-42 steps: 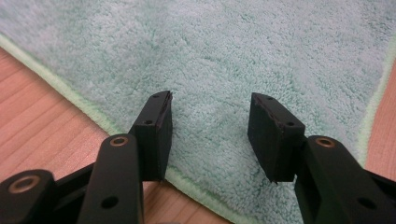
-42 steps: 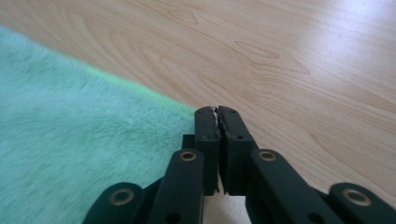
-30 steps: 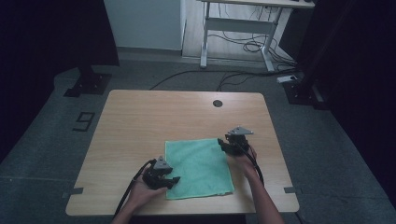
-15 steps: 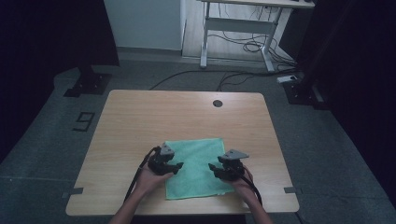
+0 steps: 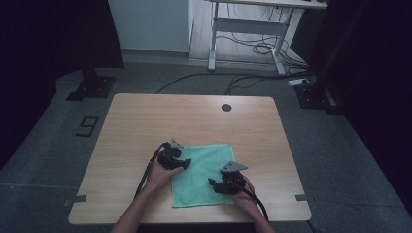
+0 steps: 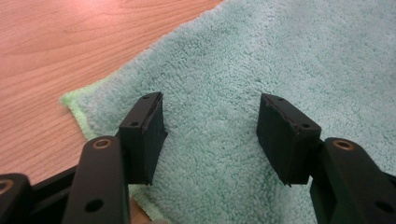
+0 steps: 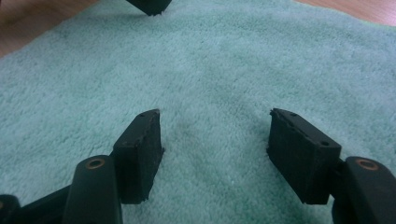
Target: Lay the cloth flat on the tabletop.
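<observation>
1. One mint-green terry cloth [image 5: 201, 174], folded, lies flat at the near edge of the light wooden table [image 5: 194, 116]; far half is free room.
2. Two tools: left tool [image 5: 184, 164] at cloth's left edge, right tool [image 5: 214, 184] over near-right part; both just opened, wide, nothing gripped.

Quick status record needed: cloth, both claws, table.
cloth: green towel lying flat on the near part of the table
left claw: jaws have just been opening, apart over the towel near its left edge, nothing pinched
right claw: jaws have just been opening, apart over the towel, nothing pinched
table: wooden top, dark round hole near far edge
</observation>
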`<state>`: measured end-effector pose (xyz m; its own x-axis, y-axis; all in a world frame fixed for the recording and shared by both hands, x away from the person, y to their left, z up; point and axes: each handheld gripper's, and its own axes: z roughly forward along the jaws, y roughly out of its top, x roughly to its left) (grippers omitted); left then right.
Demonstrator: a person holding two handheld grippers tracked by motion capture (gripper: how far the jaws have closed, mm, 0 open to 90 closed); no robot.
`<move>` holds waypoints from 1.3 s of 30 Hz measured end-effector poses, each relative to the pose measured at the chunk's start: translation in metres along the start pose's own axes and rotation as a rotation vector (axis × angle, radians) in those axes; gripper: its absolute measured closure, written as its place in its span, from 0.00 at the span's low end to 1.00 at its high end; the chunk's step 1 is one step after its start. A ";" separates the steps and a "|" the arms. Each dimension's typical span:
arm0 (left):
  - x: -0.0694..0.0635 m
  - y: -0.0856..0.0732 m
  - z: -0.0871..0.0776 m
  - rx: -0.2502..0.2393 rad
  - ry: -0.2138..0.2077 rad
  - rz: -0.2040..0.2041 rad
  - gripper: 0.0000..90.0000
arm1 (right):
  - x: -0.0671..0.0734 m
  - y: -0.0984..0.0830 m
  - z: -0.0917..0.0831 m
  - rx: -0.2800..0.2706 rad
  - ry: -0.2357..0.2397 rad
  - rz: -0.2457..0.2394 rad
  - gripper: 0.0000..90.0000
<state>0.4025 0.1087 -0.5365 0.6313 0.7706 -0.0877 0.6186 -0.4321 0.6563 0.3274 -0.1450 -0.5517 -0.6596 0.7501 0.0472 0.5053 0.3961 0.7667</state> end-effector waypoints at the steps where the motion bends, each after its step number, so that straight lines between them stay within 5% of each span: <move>1: 0.000 0.000 0.000 0.003 0.008 0.012 0.46 | 0.000 -0.001 0.000 -0.001 0.002 -0.003 0.38; 17: 0.010 0.001 0.001 0.014 0.029 0.037 0.46 | 0.002 -0.010 -0.009 0.000 -0.027 -0.011 0.38; 30: 0.010 0.028 0.022 0.034 0.020 0.060 0.44 | -0.024 -0.010 -0.012 -0.013 -0.038 0.050 0.42; 39: 0.017 0.027 0.009 -0.022 0.034 0.065 0.47 | -0.004 0.001 -0.017 -0.046 -0.030 0.018 0.40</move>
<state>0.4343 0.1052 -0.5270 0.6536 0.7566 -0.0190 0.5658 -0.4718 0.6763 0.3210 -0.1572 -0.5405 -0.6330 0.7730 0.0425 0.4906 0.3581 0.7944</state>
